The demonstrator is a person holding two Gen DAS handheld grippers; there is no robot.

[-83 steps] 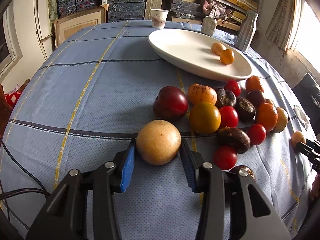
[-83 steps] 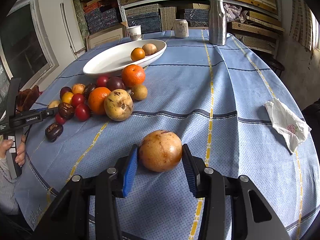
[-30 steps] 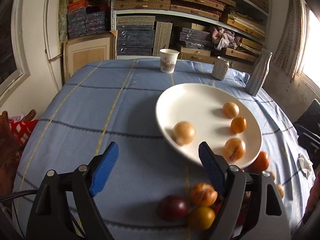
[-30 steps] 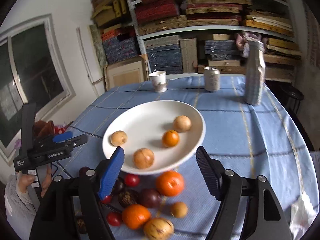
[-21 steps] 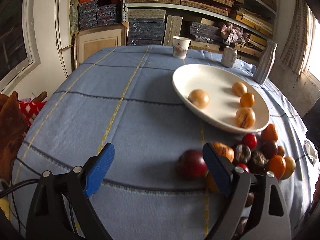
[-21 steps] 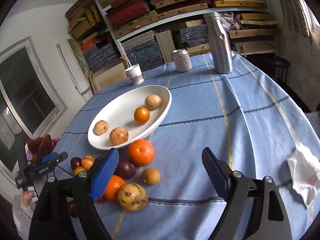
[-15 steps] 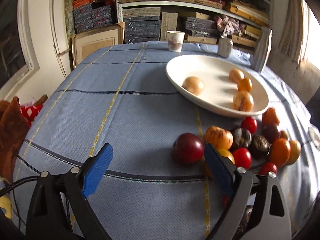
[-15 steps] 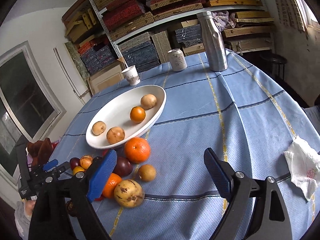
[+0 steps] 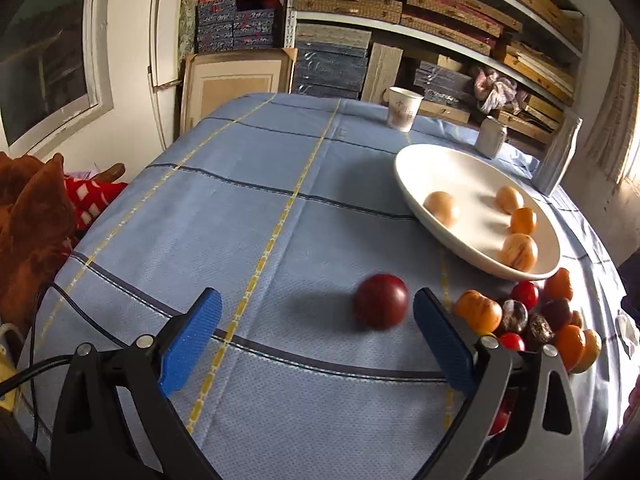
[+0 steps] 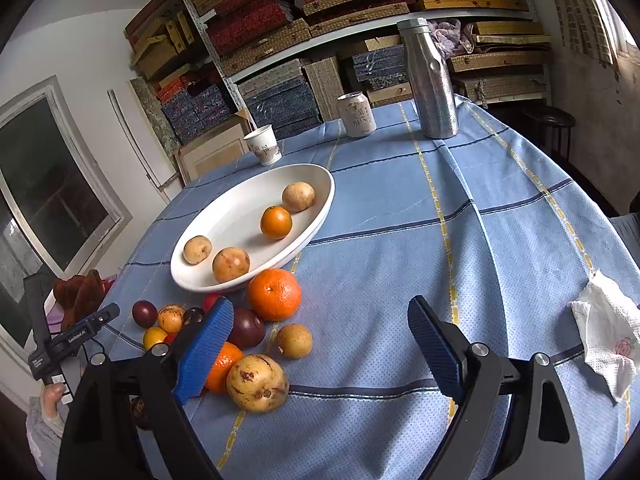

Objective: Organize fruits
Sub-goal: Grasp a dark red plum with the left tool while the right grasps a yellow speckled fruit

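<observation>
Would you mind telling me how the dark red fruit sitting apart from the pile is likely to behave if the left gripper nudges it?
The dark red fruit looks round and smooth, so it would probably roll on the flat cloth. Nothing touches it, so little would stop it. Its glossy skin may slip against the pads of the open left gripper.

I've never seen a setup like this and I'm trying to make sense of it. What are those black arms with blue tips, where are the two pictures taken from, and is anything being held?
No robot here: a person holds a two-finger gripper in each hand, each with a camera looking forward along its fingers. One picture is from the left gripper, the other from the right gripper. The blue tips are the gripping pads. Both grippers have just been opening and hold nothing. On the blue tablecloth stands a white plate with four fruits, and beside it a loose pile of fruit. A dark red fruit lies between the left gripper's fingers, untouched.
</observation>
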